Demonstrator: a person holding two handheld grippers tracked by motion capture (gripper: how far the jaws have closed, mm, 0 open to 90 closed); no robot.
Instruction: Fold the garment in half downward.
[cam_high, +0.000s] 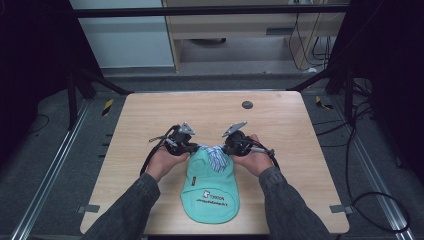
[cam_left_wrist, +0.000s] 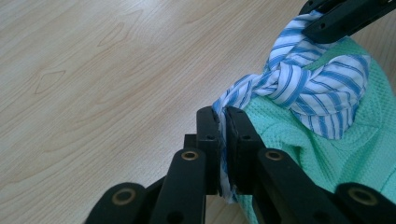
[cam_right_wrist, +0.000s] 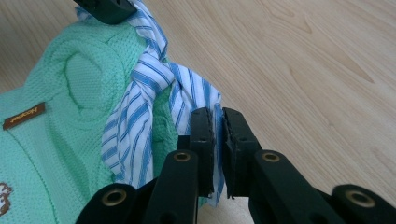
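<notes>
At the lower centre of the high view, a mint green garment (cam_high: 210, 187) lies on the wooden surface (cam_high: 150, 120). The left gripper (cam_left_wrist: 223, 135) and right gripper (cam_right_wrist: 217, 135) each pinch an end of its knotted striped tie (cam_left_wrist: 299, 88), jaws pressed together, apparently pulling the knot taut.

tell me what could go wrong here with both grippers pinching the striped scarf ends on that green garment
1. The left gripper and right gripper each clamp only a thin edge of the striped scarf; a harder pull could slip the fabric out.
2. The knot already looks tight, so pulling outward may drag or bunch the green garment off the table.
</notes>
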